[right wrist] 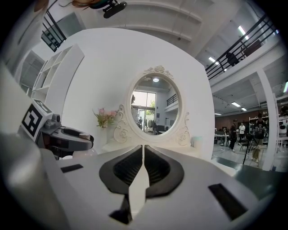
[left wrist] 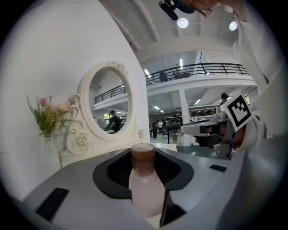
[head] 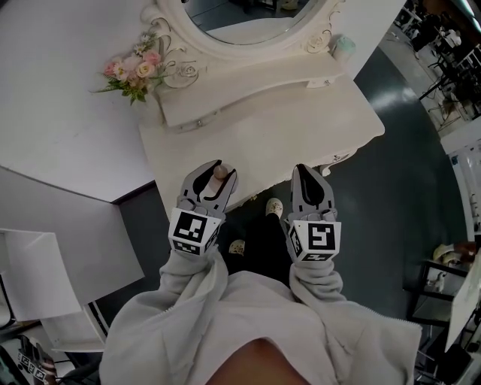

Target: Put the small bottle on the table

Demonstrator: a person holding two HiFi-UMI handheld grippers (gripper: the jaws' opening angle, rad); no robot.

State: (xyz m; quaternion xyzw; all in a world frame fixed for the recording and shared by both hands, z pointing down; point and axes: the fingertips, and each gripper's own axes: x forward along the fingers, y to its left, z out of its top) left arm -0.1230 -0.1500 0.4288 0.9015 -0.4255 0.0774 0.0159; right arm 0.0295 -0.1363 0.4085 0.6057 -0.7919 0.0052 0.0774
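Note:
A small pale pink bottle with a brown cap stands upright between the jaws of my left gripper, which is shut on its body. That gripper hovers over the front edge of the white dressing table. My right gripper is beside it, a little to the right, also at the table's front edge. In the right gripper view its jaws meet with nothing between them. The left gripper shows at that view's left.
An oval mirror in an ornate white frame stands at the table's back. A bunch of pink flowers is on its left, a small teal jar on its right. White furniture lies to my left, dark floor to the right.

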